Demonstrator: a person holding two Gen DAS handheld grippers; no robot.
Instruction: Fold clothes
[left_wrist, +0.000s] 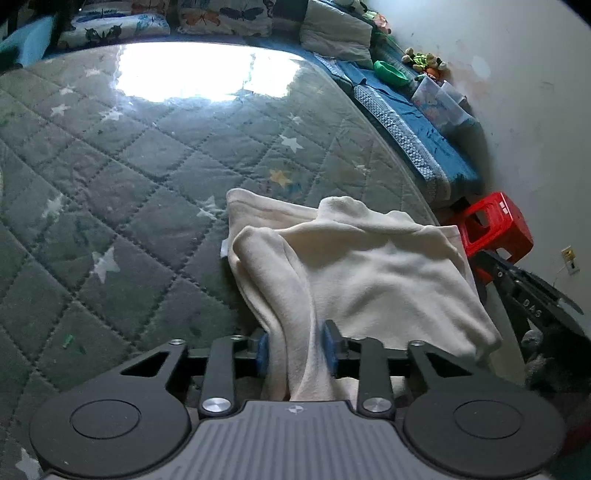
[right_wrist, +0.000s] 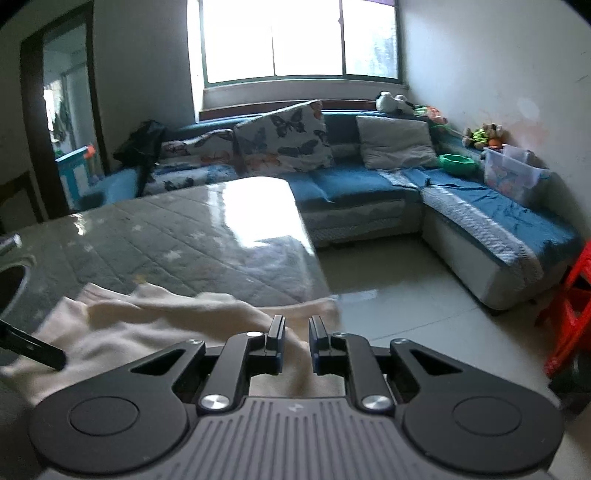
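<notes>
Cloth first: my left tongs (left_wrist: 295, 349) are clenched on a bunched fold of the cream garment (left_wrist: 369, 266), its fabric pinched between the blue pads (left_wrist: 328, 345) and running back under the tool. My right tongs (right_wrist: 295, 345) sit just above the same garment (right_wrist: 155, 321) with a narrow gap between the fingers, and I see cloth behind that gap but cannot tell whether they grip it. The garment lies crumpled at the near right corner of the table (left_wrist: 129, 192), on a grey-green quilted cover with white stars. Beyond the table's right edge I see a red plastic stool (left_wrist: 495, 225) on the floor. Farther off, a blue corner sofa (right_wrist: 362, 184) carries butterfly-print cushions (right_wrist: 284, 138) below a bright window (right_wrist: 299, 40).
</notes>
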